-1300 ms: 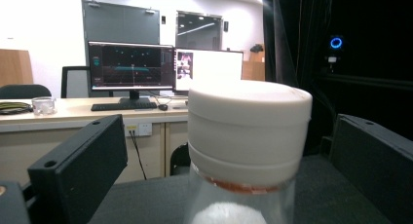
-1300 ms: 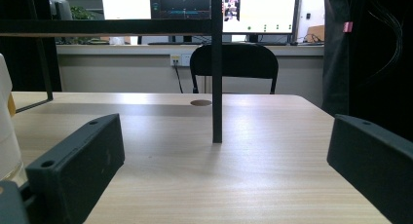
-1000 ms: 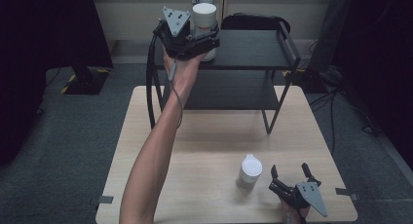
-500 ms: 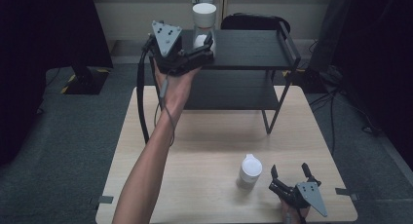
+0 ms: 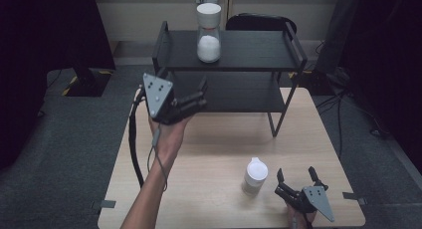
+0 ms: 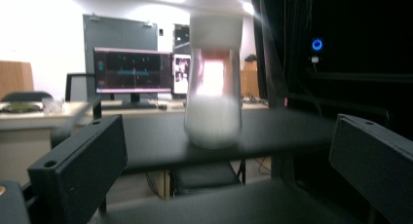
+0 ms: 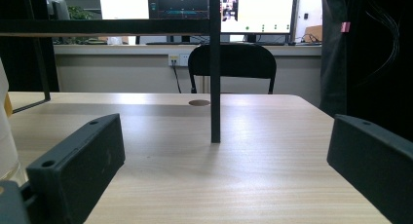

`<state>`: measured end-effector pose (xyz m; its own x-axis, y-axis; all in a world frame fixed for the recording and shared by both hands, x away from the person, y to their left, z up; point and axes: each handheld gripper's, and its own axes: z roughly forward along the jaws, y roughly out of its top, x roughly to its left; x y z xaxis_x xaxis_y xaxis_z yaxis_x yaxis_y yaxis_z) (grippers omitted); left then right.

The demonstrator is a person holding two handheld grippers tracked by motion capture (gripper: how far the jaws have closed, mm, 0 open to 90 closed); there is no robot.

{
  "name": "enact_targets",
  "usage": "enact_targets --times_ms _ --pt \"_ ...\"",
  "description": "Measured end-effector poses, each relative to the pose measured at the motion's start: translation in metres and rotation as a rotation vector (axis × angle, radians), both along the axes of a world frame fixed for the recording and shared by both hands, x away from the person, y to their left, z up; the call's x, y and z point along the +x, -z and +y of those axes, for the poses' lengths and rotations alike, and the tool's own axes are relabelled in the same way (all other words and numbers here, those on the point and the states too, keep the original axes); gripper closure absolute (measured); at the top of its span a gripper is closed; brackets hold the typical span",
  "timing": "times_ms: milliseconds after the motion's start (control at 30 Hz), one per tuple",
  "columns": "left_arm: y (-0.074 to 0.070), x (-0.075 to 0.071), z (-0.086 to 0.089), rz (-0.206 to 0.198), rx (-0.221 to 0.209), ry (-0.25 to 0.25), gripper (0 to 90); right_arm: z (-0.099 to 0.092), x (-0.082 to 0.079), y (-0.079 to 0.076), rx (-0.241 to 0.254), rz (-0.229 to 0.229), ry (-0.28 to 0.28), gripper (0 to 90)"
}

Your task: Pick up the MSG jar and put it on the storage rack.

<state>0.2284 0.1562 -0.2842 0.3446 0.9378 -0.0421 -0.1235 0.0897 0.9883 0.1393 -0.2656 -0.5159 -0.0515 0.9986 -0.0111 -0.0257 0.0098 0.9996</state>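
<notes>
A clear jar with a white lid (image 5: 208,32), half full of white grains, stands on the top shelf of a black two-tier rack (image 5: 259,50). In the left gripper view the same jar (image 6: 213,83) stands ahead, beyond the jaws. My left gripper (image 5: 199,93) hangs open and empty in front of the rack, above the table's left half. A small white-capped bottle (image 5: 255,175) stands on the wooden table (image 5: 209,149) near the front. My right gripper (image 5: 297,178) rests open just right of that bottle, nothing between its jaws.
The rack's front right leg (image 7: 215,68) stands on the table ahead of my right gripper. A black office chair (image 5: 261,22) sits behind the rack. Dark stands and cables flank the table on the grey carpet.
My left gripper let go of the jar on the top shelf and drew back toward me and down, open and empty. The right gripper stayed put.
</notes>
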Motion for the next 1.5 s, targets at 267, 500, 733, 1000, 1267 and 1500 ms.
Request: enact_targets --times_ms 267,500,733,1000,1267,1500 --pt "0.074 -0.037 -0.014 0.000 0.040 -0.122 0.0 0.001 0.000 0.000 0.001 -0.001 0.003 0.0" --pt "0.142 -0.064 -0.027 0.015 0.058 -0.250 0.0 0.001 0.000 0.000 0.000 -0.001 0.003 0.0" --pt "0.185 -0.065 -0.029 0.098 0.029 -0.295 0.0 0.001 0.000 0.000 0.000 0.000 0.006 0.0" --pt "0.215 -0.068 -0.022 0.131 -0.002 -0.306 0.0 0.001 0.000 0.000 0.000 0.000 0.006 0.0" --pt "0.230 -0.071 -0.018 0.145 -0.020 -0.325 0.0 0.001 0.000 0.000 0.000 0.000 0.006 0.0" --pt "0.233 -0.071 -0.027 0.116 0.078 -0.335 0.0 0.001 0.000 0.000 -0.001 0.000 0.007 0.0"
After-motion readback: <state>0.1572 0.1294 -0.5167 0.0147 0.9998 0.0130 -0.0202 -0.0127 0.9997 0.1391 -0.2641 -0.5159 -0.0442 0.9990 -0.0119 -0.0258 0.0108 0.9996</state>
